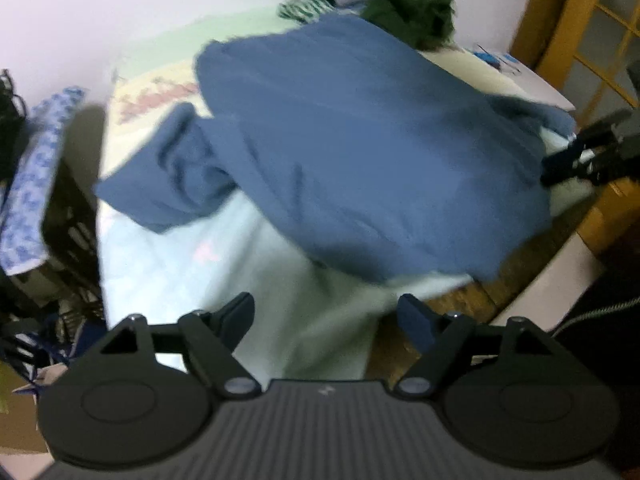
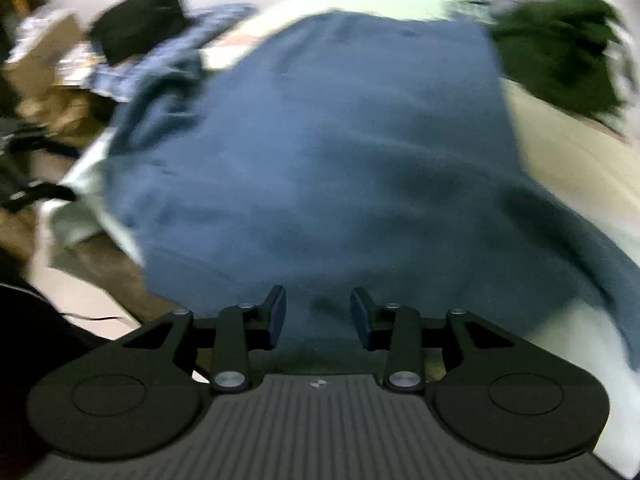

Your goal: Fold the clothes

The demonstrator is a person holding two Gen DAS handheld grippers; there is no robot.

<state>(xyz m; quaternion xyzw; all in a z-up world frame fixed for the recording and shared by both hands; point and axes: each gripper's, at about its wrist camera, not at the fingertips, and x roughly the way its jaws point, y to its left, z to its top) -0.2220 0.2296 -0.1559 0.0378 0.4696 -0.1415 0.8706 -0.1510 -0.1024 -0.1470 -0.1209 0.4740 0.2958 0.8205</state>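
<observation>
A blue sweatshirt (image 1: 360,148) lies spread on the bed (image 1: 192,264), one sleeve (image 1: 176,176) bunched to its left. My left gripper (image 1: 326,316) is open over the pale sheet just short of the sweatshirt's near hem, with nothing between its fingers. At the garment's right edge my right gripper (image 1: 550,168) shows in the left wrist view. In the right wrist view the same sweatshirt (image 2: 320,152) fills the middle. There the right gripper (image 2: 320,312) hangs over its near edge, jaws partly apart and pads clear of the cloth.
A dark green garment (image 1: 416,12) and striped clothes (image 1: 304,4) are piled at the bed's far end. A blue-patterned cloth (image 1: 32,184) drapes over a black crate (image 1: 72,208) on the left. The wooden bed frame (image 1: 472,300) edges the near side, and a wooden door (image 1: 580,32) stands at right.
</observation>
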